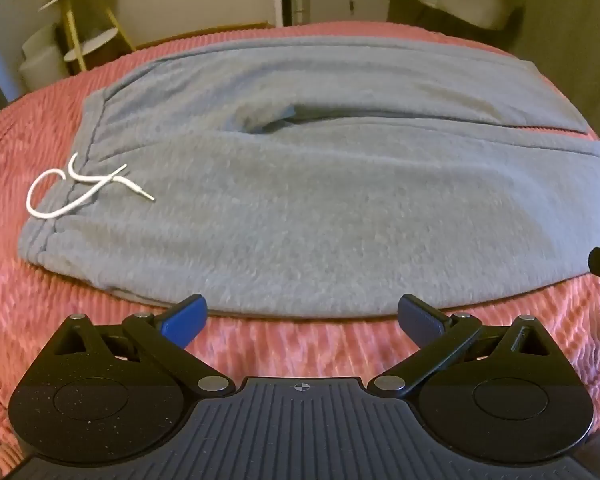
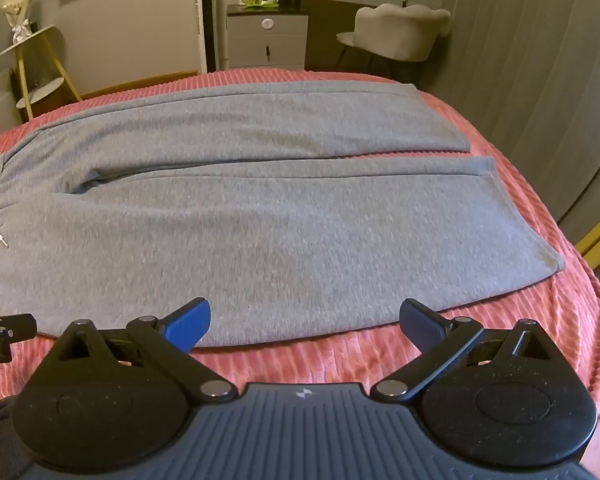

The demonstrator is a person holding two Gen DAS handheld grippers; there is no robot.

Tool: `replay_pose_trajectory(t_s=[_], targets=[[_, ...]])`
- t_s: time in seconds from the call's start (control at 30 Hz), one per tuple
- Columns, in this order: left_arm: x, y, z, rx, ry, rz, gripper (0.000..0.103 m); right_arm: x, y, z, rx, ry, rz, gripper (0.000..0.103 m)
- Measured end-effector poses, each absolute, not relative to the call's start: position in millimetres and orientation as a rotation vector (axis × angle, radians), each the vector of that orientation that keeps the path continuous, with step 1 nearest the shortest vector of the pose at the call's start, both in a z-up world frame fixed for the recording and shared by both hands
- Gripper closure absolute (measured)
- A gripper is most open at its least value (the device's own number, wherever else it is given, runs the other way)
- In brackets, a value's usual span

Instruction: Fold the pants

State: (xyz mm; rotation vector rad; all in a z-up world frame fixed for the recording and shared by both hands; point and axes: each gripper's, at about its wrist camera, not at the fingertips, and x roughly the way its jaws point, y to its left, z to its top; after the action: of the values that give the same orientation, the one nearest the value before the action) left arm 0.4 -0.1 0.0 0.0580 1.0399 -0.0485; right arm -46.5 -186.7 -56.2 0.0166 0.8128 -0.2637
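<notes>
Two hand-held grippers, my left hand-held gripper [image 1: 302, 316] and right hand-held gripper [image 2: 304, 320], hover with fingers spread wide and empty, just short of the pants [image 2: 260, 216]. I judge the grey fleece soft, limp and fairly light, so pinching the near leg's edge should work (both layers together). They lie flat on the pink bed [image 2: 300, 360], legs side by side, white drawstring [image 1: 72, 188] at the waistband

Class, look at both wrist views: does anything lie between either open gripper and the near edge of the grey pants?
Nothing visible does. Only bare pink bedspread separates the left gripper and right gripper from the pants. The white drawstring lies off to the left.
</notes>
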Motion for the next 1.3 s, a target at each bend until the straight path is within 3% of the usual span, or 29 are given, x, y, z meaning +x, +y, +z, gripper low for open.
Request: replay_pose_trajectory(t_s=[1.3], targets=[[0.8, 1.4, 1.3, 0.048, 1.028, -0.044, 0.000, -43.1, -185.8, -57.2, 0.017, 0.816, -0.260, 0.002]])
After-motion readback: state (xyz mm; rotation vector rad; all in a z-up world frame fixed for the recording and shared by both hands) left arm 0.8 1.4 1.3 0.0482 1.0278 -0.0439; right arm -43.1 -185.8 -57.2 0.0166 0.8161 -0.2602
